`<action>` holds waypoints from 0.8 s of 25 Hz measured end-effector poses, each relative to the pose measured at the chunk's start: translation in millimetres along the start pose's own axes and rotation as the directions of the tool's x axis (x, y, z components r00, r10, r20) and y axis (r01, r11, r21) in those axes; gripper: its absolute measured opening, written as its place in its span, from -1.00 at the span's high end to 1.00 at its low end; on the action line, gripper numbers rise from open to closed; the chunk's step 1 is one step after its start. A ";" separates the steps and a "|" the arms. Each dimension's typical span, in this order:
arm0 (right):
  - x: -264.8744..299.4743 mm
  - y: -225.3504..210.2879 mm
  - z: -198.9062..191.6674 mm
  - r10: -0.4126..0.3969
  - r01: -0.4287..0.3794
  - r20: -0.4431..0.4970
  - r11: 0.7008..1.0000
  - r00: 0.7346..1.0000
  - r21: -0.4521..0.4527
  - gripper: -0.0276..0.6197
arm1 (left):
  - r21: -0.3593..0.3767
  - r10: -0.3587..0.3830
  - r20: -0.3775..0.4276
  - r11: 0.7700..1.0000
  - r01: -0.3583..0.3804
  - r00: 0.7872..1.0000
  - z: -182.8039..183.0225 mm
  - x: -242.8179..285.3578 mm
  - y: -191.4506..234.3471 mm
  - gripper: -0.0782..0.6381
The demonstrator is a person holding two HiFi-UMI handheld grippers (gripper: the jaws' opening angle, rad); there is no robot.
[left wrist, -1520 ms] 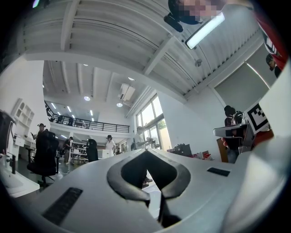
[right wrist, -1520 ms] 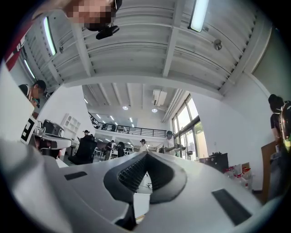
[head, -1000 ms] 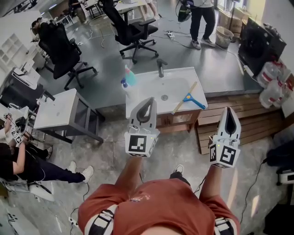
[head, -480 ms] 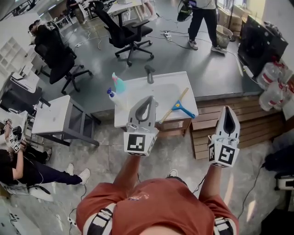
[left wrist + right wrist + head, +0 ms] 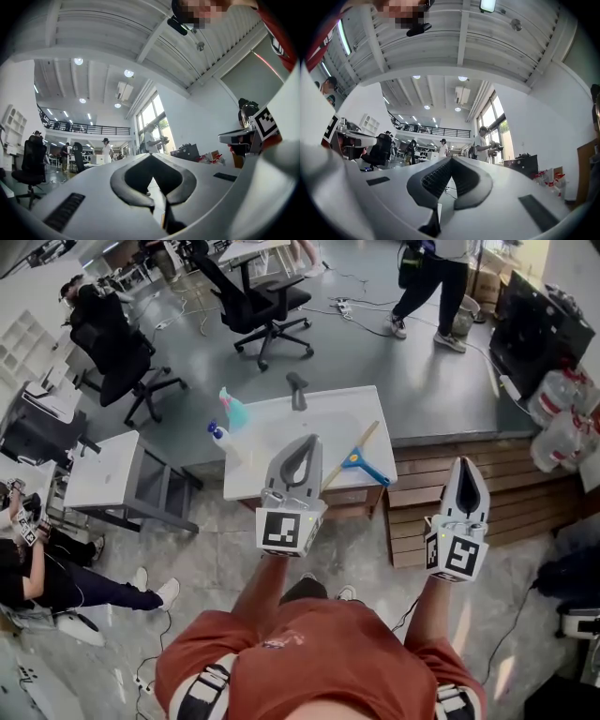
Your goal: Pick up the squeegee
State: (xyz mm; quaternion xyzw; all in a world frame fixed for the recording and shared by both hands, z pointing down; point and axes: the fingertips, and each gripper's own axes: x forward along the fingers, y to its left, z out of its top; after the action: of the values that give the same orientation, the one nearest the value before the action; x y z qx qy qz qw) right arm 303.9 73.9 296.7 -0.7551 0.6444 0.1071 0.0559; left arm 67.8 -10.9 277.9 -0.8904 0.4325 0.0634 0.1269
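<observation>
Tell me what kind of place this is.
Probably an open-plan office or lab used as a test space. It has black swivel office chairs, a white freestanding sink counter standing out on the open floor like a mock station, and a railed mezzanine balcony under a high ceiling.

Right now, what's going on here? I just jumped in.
A person in a red shirt holds a gripper in each hand, facing a white sink counter. The left gripper and right gripper are both shut and empty. The squeegee lies untouched on the counter's right side; neither gripper has reached it. Two spray bottles stand at the counter's left edge.
</observation>
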 end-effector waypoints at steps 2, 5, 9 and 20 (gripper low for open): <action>6.1 -2.0 -3.2 0.003 -0.003 -0.002 1.000 1.000 0.003 0.89 | -0.006 0.006 0.002 1.000 -0.006 1.000 -1.3 4.1 1.3 0.73; 15.7 -0.7 -5.4 0.006 -0.006 0.003 1.000 1.000 0.006 0.89 | -0.001 0.022 -0.025 1.000 -0.022 0.999 -10.2 7.5 9.0 0.73; 30.4 7.7 -12.1 0.006 -0.006 0.010 1.000 1.000 0.012 0.89 | 0.002 0.009 -0.012 1.000 -0.008 1.000 -18.6 15.6 17.8 0.73; 110.5 49.4 -16.0 0.011 -0.010 0.023 0.999 1.000 -0.046 0.89 | -0.037 0.029 0.030 0.999 -0.028 0.999 -40.3 60.7 96.4 0.73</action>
State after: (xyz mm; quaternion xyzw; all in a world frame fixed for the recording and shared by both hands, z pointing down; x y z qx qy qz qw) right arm 272.9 -44.0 289.1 -0.7515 0.6450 0.1309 0.0452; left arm 29.6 -125.3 286.6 -0.8852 0.4421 0.0865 0.1163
